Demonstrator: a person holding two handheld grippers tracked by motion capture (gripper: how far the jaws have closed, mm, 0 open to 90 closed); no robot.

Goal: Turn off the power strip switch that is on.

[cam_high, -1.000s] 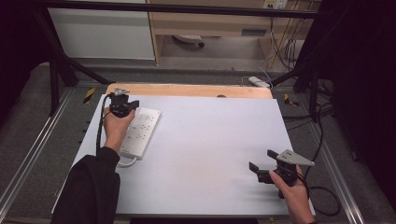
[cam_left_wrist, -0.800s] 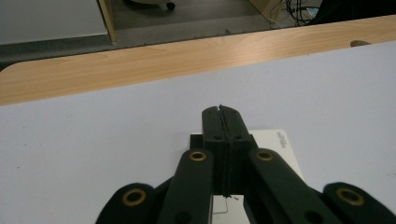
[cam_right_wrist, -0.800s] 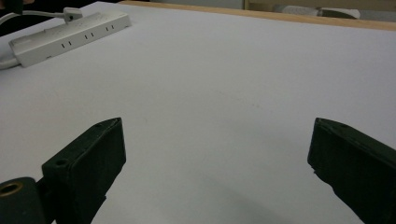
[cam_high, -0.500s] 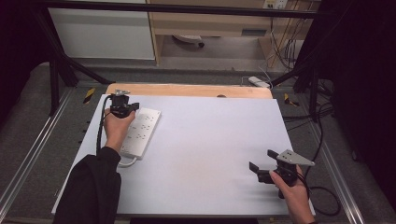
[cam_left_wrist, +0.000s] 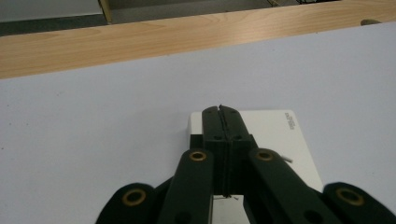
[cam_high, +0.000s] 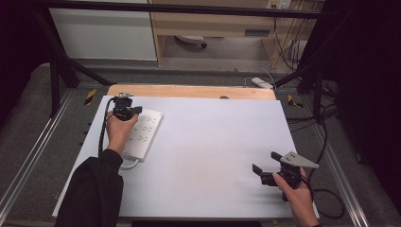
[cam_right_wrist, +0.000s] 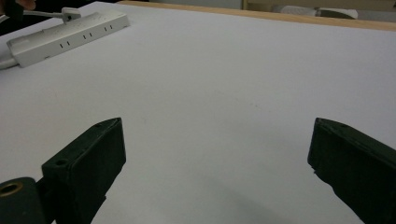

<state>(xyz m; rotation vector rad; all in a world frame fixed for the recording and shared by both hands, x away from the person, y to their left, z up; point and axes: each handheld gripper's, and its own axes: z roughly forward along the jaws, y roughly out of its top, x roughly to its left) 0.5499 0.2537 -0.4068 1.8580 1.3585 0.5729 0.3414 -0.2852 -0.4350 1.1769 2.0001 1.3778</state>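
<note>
A white power strip (cam_high: 143, 135) lies on the left side of the white tabletop (cam_high: 213, 142). My left gripper (cam_high: 127, 109) hovers over its far end, jaws shut with nothing seen between them. In the left gripper view the closed jaws (cam_left_wrist: 219, 108) cover the far corner of the power strip (cam_left_wrist: 280, 135). At the table's front right, my right gripper (cam_high: 265, 162) stands open above bare surface. In the right gripper view its jaws (cam_right_wrist: 217, 130) are spread wide with nothing between them, and the power strip (cam_right_wrist: 70, 30) lies far off at the upper left.
A wooden board edge (cam_high: 189, 91) runs along the table's far side. The strip's white cable (cam_high: 128, 165) curls near the left sleeve. Metal frame rails flank the table, and cables and another white strip (cam_high: 262, 82) lie on the floor behind.
</note>
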